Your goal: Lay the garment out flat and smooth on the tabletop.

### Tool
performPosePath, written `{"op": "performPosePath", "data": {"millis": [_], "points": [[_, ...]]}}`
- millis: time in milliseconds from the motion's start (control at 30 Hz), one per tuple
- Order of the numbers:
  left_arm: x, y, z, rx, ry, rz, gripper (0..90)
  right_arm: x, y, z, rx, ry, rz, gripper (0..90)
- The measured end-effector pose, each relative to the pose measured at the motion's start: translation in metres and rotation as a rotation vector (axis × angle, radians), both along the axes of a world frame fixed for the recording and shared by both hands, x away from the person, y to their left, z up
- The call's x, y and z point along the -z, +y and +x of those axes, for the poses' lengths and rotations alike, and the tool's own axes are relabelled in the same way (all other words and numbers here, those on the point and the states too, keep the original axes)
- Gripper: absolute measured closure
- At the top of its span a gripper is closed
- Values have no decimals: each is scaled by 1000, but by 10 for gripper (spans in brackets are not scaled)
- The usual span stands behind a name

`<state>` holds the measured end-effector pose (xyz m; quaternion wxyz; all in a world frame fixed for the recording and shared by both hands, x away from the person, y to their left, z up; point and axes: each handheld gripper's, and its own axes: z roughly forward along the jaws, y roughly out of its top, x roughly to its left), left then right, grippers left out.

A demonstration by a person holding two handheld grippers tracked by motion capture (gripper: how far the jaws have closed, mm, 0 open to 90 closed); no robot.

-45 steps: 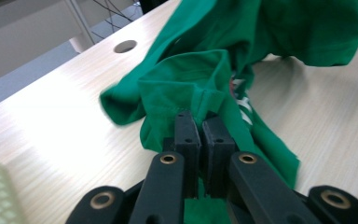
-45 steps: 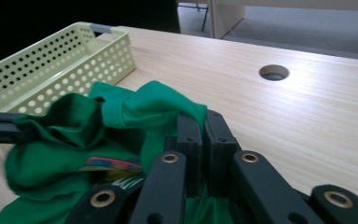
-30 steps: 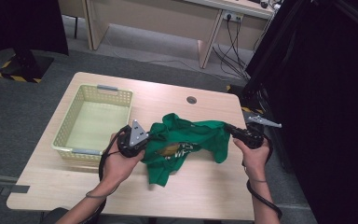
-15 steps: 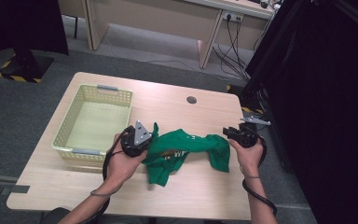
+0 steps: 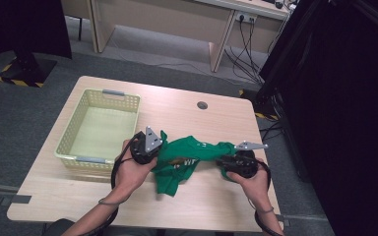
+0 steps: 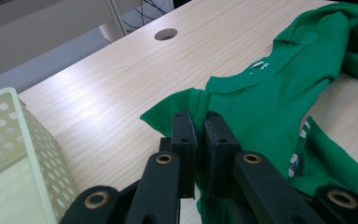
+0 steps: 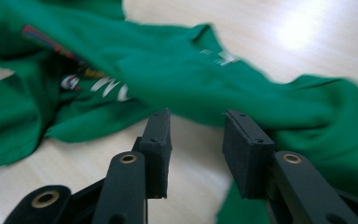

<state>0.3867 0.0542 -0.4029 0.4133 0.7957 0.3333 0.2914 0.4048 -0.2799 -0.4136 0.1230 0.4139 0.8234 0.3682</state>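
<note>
— Where's the shirt (image 5: 189, 156)?

— It lies crumpled on the tabletop (image 5: 177, 105), near the front edge and right of the basket (image 5: 101, 127), stretched between my two grippers.

— Left gripper (image 5: 156, 149)?

— My fingers (image 6: 184, 135) there are pinched tight on the shirt's left edge; green cloth sits between them.

— And the right gripper (image 5: 222, 161)?

— Its fingers (image 7: 248, 140) have just been opening. They stand apart now, with bare tabletop between them and the shirt just beyond, not gripped.
</note>
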Motion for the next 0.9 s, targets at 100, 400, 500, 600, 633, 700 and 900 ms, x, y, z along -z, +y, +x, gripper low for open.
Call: {"op": "performPosePath", "data": {"millis": [100,400,500,600,633,700,900], "points": [[3,-2,1,4,10,9,834,8,12,-3,-58,26,-16,600],[2,-12,-7,69,-9,-2,643,14,36,6,-68,22,-49,568],[2,-16,-10,95,-18,-2,577,11,36,15,-21,12,-58,566],[4,-22,-11,124,-10,1,532,10,36,24,9,6,-76,563],[5,-24,-12,134,-8,5,525,10,36,26,19,4,-78,563],[7,-29,-14,169,-6,15,509,10,38,28,29,0,-86,553],[18,-44,-14,216,10,92,509,12,48,19,7,3,-77,546]]}}
